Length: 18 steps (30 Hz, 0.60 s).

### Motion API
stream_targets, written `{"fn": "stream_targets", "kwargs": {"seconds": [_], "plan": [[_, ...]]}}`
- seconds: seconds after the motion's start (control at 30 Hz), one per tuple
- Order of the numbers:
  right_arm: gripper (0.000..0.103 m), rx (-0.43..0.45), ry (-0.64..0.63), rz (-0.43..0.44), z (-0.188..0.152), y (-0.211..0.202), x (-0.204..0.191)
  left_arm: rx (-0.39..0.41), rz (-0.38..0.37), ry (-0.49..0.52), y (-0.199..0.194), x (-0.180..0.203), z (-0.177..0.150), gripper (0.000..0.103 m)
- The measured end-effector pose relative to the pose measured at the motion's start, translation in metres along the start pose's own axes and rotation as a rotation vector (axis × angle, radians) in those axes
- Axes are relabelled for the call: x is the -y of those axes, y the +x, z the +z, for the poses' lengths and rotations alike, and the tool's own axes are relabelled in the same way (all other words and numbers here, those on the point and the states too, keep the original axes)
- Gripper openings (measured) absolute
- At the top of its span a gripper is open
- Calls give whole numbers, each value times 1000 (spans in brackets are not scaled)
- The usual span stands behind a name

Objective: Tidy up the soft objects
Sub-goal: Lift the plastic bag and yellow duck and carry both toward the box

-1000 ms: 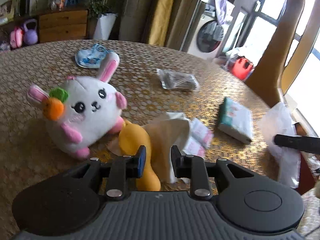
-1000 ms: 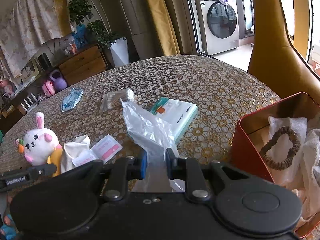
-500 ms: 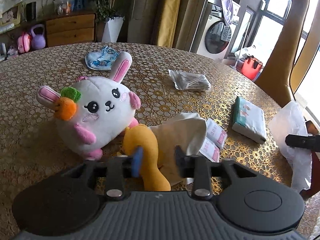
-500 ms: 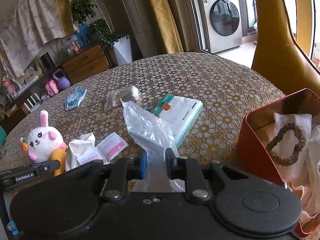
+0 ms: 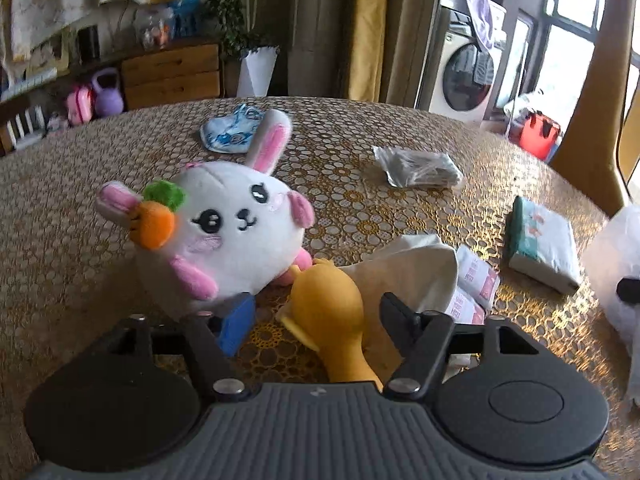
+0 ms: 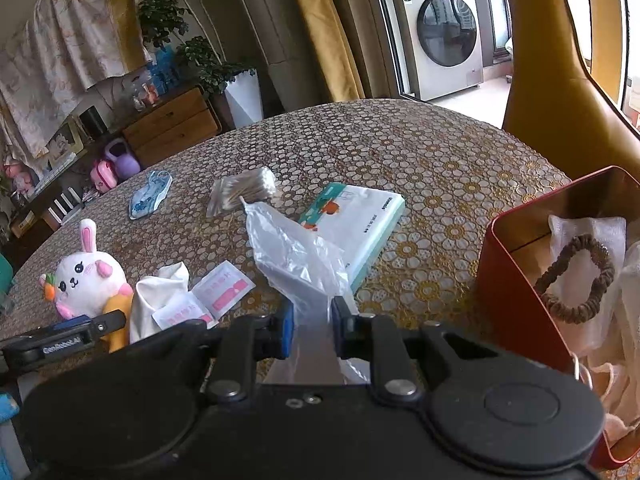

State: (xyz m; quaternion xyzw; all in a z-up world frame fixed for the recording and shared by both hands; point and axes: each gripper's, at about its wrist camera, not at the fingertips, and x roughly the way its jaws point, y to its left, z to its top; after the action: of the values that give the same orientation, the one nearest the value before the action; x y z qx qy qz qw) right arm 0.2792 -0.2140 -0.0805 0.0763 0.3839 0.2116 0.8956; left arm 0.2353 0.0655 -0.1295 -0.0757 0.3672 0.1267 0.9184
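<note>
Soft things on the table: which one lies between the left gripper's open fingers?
The yellow soft toy, lying beside the white rabbit. The left gripper straddles it with its jaws just opened; the rabbit and white cloth lie outside.

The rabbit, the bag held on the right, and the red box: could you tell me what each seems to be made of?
Rabbit: plush fabric, matte and fuzzy, with stitched eyes and a felt-like carrot.
Bag: thin clear plastic film, glossy and crinkled, with the packet behind showing faintly through it.
Red box: probably painted metal; thin rigid walls with a shiny golden inside, though hard plastic is possible.
</note>
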Motion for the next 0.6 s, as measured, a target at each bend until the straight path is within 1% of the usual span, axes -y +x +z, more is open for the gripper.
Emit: {"fn": "stream_targets", "kwargs": {"seconds": [0.03, 0.17, 0.23, 0.27, 0.33, 0.4, 0.6], "plan": [[19, 0, -1, 1, 0, 0, 0, -6, 7, 5, 2, 2, -1, 56], [19, -3, -3, -3, -1, 0, 1, -4, 0, 29, 6, 6, -4, 46], [19, -6, 2, -7, -1, 0, 3, 8, -12, 54, 5, 10, -5, 33], [19, -7, 2, -10, -1, 1, 3, 13, -16, 62, 4, 11, -6, 33], [19, -7, 3, -12, -2, 0, 4, 16, -18, 66, 3, 11, -5, 27], [19, -6, 0, -11, -2, -2, 3, 8, -36, 39, 1, 4, -4, 25], [19, 5, -18, -1, -3, -15, -2, -6, -89, -17, -12, -9, 4, 24]]}}
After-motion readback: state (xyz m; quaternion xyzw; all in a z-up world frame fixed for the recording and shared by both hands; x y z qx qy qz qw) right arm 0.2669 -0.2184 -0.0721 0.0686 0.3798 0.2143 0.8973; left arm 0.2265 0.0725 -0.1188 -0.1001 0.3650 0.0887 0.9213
